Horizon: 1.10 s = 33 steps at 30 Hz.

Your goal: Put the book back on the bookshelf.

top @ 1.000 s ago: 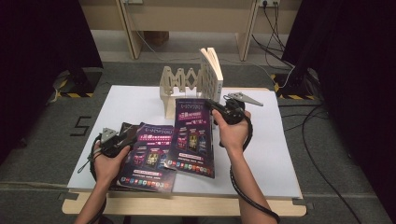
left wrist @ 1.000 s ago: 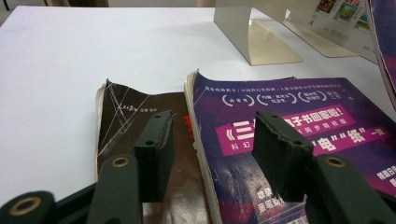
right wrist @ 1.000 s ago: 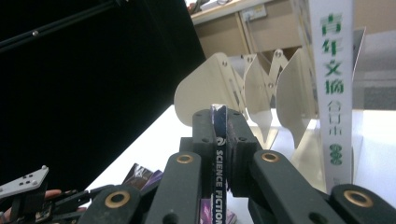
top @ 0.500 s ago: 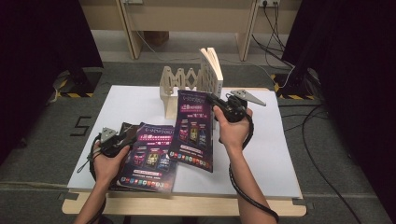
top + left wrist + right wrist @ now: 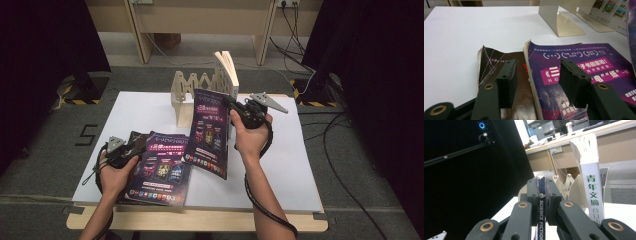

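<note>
lifted magazine: purple cover, held up off the worktop, tilted, just in front of the wooden rack
right claw: clamped tight on that magazine's spine, "science fiction" lettering runs right between the jaws in the right gripper view
flat magazine: same purple cover, lying near the front left edge, on top of a dark book
left claw: jaws apart, hovering over both, gripping nothing
rack: one pale book standing in it, green characters on its spine
</note>
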Tool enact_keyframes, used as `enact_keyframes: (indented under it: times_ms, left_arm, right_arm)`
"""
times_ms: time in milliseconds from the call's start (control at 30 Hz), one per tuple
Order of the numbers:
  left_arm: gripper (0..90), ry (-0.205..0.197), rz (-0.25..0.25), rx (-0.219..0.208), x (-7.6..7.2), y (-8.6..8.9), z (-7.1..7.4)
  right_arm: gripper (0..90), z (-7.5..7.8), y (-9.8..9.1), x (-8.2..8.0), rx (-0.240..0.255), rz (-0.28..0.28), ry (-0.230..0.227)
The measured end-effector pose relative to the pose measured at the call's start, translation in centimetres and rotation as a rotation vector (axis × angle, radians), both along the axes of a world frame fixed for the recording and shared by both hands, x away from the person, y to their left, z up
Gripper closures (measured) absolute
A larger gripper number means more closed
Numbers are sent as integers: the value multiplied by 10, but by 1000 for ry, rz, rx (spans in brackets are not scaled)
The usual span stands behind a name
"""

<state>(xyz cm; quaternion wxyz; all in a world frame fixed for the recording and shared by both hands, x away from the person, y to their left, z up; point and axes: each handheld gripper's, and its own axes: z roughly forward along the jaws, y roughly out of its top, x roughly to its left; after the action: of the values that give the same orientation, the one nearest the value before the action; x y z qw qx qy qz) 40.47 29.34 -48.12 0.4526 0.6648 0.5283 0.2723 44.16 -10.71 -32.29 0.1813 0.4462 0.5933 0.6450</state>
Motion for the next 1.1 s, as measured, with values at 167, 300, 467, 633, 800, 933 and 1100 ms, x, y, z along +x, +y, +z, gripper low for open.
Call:
enact_keyframes:
  times_ms: [167,300,467,633,800,933,1100]
  left_arm:
    - [479,0,-2,1,0,-1,0]
    - [479,-1,-3,1,0,-1,0]
    - [479,-1,-4,2,0,-1,0]
    - [479,0,-4,3,-1,-1,1]
    - [480,-7,-4,6,-2,-4,3]
    - [479,-14,-6,2,-4,-7,5]
    - [479,-21,-14,1,-6,-6,7]
  right_arm:
    - [851,3,0,0,4,-5,-11]
    - [851,4,0,1,12,-14,-21]
    - [851,7,0,1,7,-25,-38]
    - [852,9,1,2,12,-34,-44]
    - [852,11,3,2,10,-34,-63]
    - [851,14,5,2,11,-33,-67]
    - [852,17,8,3,9,-49,-90]
